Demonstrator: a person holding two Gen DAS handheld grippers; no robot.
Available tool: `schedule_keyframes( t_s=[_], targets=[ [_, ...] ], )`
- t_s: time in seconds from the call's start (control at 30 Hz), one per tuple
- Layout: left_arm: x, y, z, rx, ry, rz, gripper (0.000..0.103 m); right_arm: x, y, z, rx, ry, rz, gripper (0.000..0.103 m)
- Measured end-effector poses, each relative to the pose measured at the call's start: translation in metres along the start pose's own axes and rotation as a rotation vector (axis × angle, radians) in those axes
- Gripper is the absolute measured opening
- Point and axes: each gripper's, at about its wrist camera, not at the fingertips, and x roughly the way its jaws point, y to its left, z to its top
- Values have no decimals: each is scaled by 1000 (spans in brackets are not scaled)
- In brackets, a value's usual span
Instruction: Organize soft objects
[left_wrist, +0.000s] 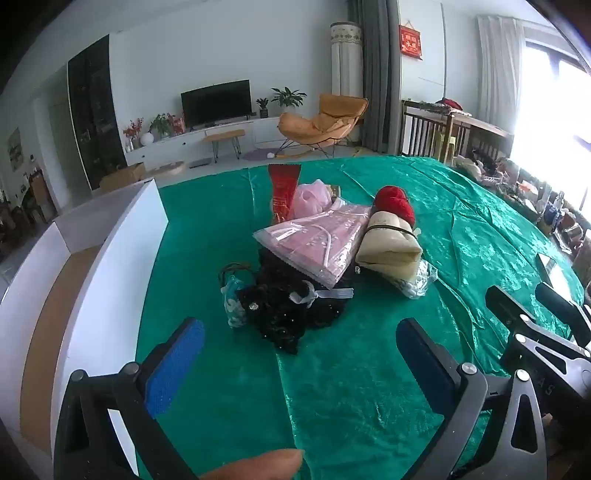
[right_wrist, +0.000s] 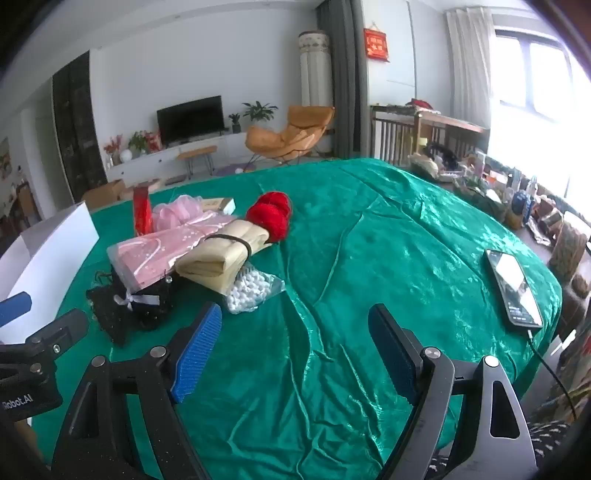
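A heap of soft things lies on the green cloth (left_wrist: 369, 369). It holds a black beaded garment (left_wrist: 284, 314), a pink packet in clear wrap (left_wrist: 314, 243), a cream folded roll bound by a band (left_wrist: 391, 243), a red yarn ball (left_wrist: 395, 203), a pink bag (left_wrist: 310, 199), a small teal pouch (left_wrist: 232, 299) and a bag of white beads (right_wrist: 251, 291). My left gripper (left_wrist: 299, 354) hangs open just short of the black garment. My right gripper (right_wrist: 295, 347) stands open over bare cloth, right of the heap (right_wrist: 184, 254). Neither holds anything.
A white open box (left_wrist: 110, 266) with a brown floor stands at the left edge of the cloth. A phone (right_wrist: 513, 288) with a cable lies at the right. Clutter lines the far right side. A fingertip (left_wrist: 258, 465) shows at the bottom of the left wrist view.
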Motion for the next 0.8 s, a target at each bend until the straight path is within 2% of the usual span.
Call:
schedule_keyframes(
  t_s=[0.07,0.23,0.8],
  targets=[
    [5,8,1,-34,20,-14,103,0,1,0,-8,4,-8,84],
    [6,3,-6,-7,8,19,103,2,-2,1,1,5,-6,84],
    [7,9,-7,-23,46,24,103,-1,7,0,-32,-6,-4,84]
  ],
)
